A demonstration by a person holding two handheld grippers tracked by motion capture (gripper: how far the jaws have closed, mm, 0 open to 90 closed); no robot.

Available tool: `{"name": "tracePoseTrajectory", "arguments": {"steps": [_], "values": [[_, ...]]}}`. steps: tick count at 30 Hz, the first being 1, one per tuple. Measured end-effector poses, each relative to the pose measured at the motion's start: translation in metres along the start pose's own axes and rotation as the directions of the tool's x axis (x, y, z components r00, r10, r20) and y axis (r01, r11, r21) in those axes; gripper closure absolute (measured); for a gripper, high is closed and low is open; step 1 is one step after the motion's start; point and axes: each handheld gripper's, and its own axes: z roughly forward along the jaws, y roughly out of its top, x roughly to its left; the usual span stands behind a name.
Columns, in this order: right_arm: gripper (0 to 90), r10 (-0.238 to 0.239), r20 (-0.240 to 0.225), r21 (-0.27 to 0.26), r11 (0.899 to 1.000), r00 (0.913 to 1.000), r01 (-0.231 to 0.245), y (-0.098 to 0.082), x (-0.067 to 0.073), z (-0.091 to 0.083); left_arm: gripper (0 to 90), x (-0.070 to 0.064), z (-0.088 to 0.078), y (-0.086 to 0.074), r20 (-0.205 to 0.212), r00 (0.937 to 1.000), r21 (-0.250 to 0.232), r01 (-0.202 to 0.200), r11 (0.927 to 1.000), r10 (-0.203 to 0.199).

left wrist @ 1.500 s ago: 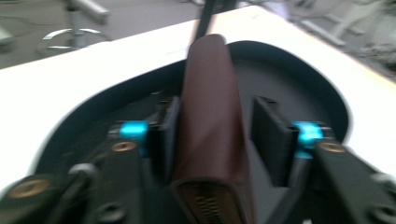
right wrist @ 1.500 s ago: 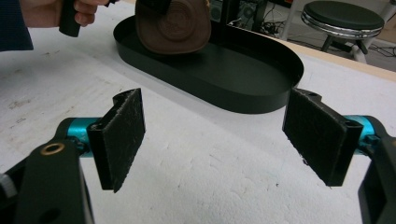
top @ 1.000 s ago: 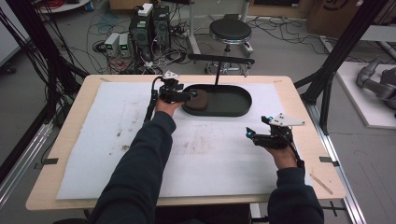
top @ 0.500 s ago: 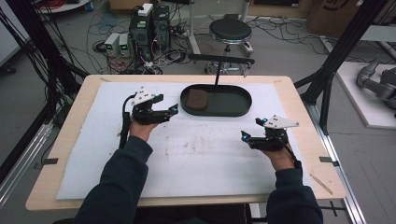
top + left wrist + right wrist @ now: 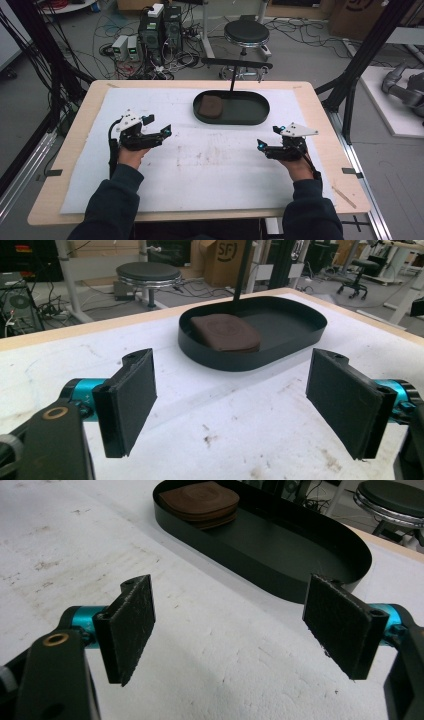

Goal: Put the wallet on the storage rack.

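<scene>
The left gripper (image 5: 159, 134) has its two black jaws spread wide with only bare mat between them; they have just been opening further. In the left gripper view (image 5: 232, 400) they frame the stained white mat (image 5: 225, 430), and beyond them sits the black oval metal tray (image 5: 300, 337). The right gripper (image 5: 263, 146) also stands with its jaws wide apart and nothing between the pads (image 5: 131, 625), hovering low over the mat near the tabletop's right side.

The brown, rounded-square leather-like pad (image 5: 210, 105) lies flat inside the tray's left end, well apart from both grippers. The tray (image 5: 250, 117) rests on the mat toward the far middle of the light wooden tabletop (image 5: 320, 107), with a thin black post rising from its back rim. Each gripper is held in a hand with a dark sleeve (image 5: 112, 202).
</scene>
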Motion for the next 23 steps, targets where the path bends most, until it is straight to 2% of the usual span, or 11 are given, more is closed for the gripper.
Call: {"name": "tracePoseTrajectory", "arguments": {"steps": [17, 23], "values": [[21.3, -0.004, 0.004, 0.008, 1.0, 1.0, 0.004, -0.0013, 0.0033, -0.0015, 20.2, 0.0055, -0.0082, -0.0071, -0.023, 0.9997, 0.016, -0.011, 0.9998, 0.012], [21.3, -0.008, 0.005, 0.005, 1.0, 1.0, 0.008, -0.0015, 0.0043, -0.0019, 20.2, 0.0071, -0.0085, -0.0094, -0.032, 0.9995, 0.016, -0.003, 0.9999, 0.003]]}}
